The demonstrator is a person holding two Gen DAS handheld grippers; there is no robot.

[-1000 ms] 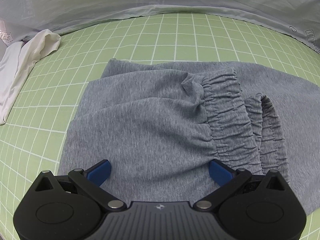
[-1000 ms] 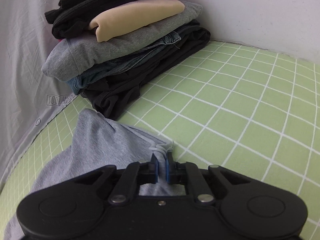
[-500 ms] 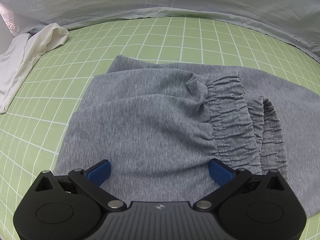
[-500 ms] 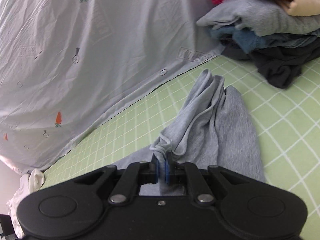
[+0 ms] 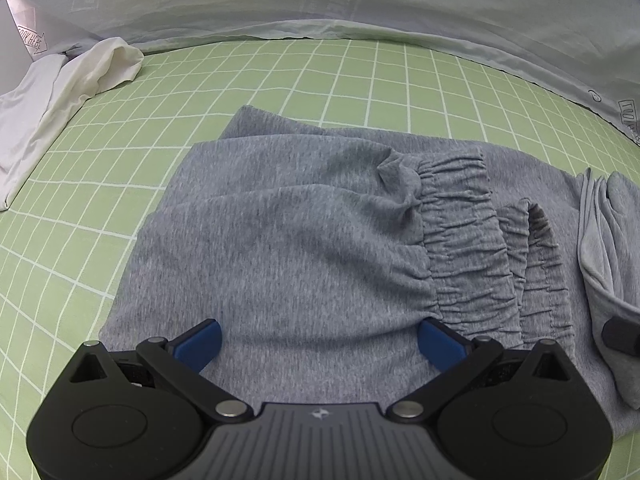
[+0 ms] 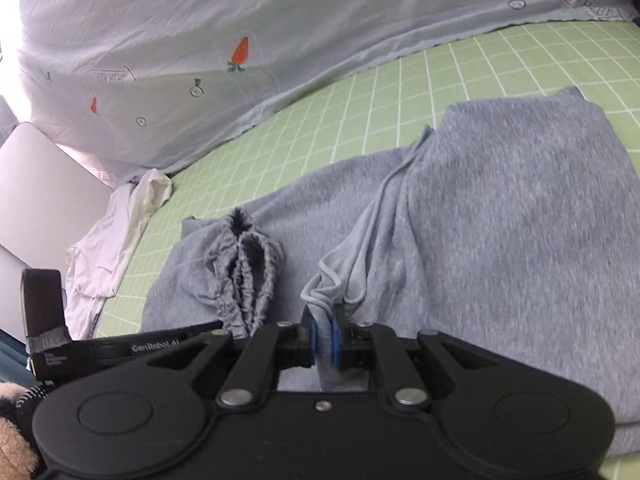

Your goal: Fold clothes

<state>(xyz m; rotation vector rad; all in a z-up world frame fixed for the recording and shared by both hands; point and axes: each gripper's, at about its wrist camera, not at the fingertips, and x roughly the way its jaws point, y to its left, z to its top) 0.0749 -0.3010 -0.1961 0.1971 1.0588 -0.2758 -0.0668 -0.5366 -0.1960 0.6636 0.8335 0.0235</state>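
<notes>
Grey sweatpants [image 5: 300,240] lie on the green checked sheet [image 5: 280,80], their elastic cuffs [image 5: 460,232] bunched in the middle. My left gripper [image 5: 318,328] hovers open just over the legs, close to the cuffs, with nothing between its fingers. The right gripper [image 6: 323,332] has a doubled grey hem [image 6: 324,300] of the pants [image 6: 520,240] between its blue pads; its jaws are opening. The carried part lies folded over the rest, beside the cuffs [image 6: 244,264]. That folded layer [image 5: 612,240] shows at the right edge of the left wrist view.
A white garment [image 5: 60,92] [image 6: 116,240] lies crumpled at the left end of the sheet. A pale cloth with carrot prints [image 5: 360,0] [image 6: 200,40] rises along the far side. A flat silver panel [image 6: 40,168] stands at the left.
The right gripper swung away from the stacked clothes and carried the grey hem across onto the pants, towards the cuffs. The folded layer now shows in the left view. The left gripper barely moved.
</notes>
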